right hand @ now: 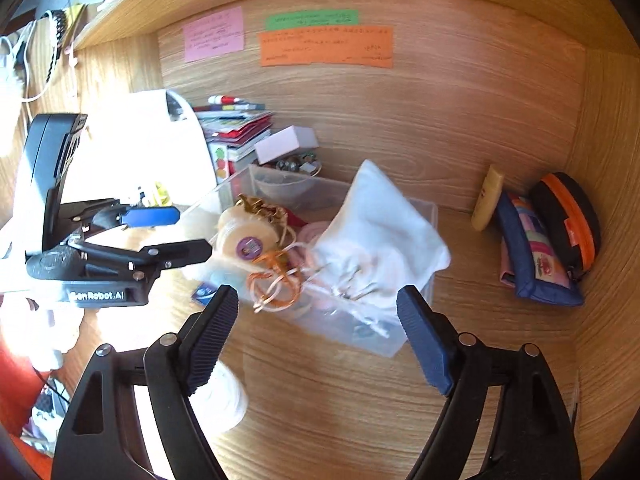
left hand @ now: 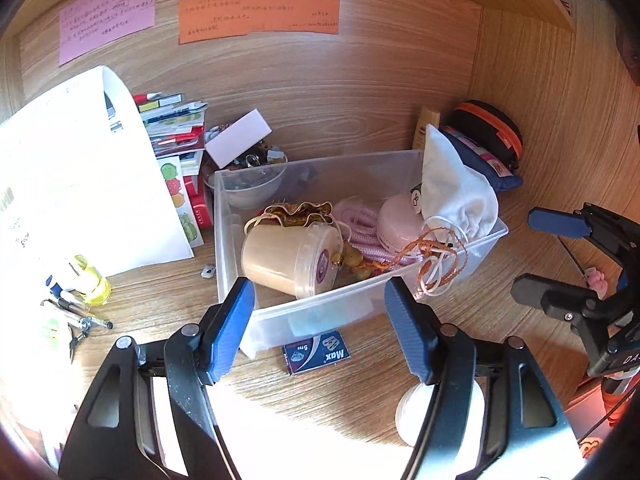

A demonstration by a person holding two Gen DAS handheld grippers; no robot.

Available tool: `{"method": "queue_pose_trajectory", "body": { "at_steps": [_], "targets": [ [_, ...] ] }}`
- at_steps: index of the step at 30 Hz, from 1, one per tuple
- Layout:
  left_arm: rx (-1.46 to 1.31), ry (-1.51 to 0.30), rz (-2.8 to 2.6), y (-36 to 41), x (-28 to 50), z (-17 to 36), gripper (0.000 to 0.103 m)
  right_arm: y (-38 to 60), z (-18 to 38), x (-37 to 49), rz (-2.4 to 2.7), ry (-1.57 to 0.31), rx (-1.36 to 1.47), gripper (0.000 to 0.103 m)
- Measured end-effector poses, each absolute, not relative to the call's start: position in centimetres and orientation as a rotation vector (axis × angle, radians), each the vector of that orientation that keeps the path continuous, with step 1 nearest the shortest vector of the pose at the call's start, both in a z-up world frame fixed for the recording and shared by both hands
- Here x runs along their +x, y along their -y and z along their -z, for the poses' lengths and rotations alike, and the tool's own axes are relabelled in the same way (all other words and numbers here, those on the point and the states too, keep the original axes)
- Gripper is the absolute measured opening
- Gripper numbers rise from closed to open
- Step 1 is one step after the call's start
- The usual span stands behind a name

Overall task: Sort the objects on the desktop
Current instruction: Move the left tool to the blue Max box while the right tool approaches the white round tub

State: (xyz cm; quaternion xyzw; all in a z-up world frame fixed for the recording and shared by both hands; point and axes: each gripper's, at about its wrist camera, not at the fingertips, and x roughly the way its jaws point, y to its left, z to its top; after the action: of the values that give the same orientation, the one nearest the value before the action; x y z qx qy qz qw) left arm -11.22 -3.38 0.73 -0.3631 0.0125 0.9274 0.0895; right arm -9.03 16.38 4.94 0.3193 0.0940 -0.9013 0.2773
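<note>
The left gripper (left hand: 320, 316) is hanging with jaws spread and empty at the near wall of the clear bin (left hand: 400, 158). The right gripper (right hand: 318, 320) is likewise gaping, holding nothing, facing the bin's near corner. Inside the bin a beige tub (left hand: 290, 260) is lying on its side, and a white pouch (right hand: 376, 220) is slumping over the rim. Orange and white cords (right hand: 276, 284) are trailing over the wall; either finger could likely be snagging them and dragging contents out.

Bare desk (right hand: 340, 400) fronts the crammed bin (right hand: 416, 312); pouches (right hand: 536, 256) block right.
</note>
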Motion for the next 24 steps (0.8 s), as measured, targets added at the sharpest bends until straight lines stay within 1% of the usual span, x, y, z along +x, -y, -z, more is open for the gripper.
{"method": "queue_pose_trajectory", "body": {
  "at_steps": [3, 10, 19, 24],
  "targets": [
    [-1.115, -0.033, -2.767, 3.9, -10.6, -0.2, 0.071, -15.9, -4.3, -8.1, 2.382, -0.258, 0.876, 0.079],
    [-1.222, -0.035, -2.760, 5.0, -9.3, 2.0, 0.071, -14.5, -1.7, -6.1, 2.271, -0.270, 0.948, 0.080],
    [-1.382, -0.033, -2.702, 5.9, -8.2, 5.4, 0.072, -12.6, 1.3, -3.8, 2.167, -0.379, 1.020, 0.080],
    [-1.416, -0.007, -2.665, 5.7, -8.5, 6.4, 0.072, -11.7, 2.4, -3.6, 2.143, -0.417, 1.050, 0.080]
  ]
}}
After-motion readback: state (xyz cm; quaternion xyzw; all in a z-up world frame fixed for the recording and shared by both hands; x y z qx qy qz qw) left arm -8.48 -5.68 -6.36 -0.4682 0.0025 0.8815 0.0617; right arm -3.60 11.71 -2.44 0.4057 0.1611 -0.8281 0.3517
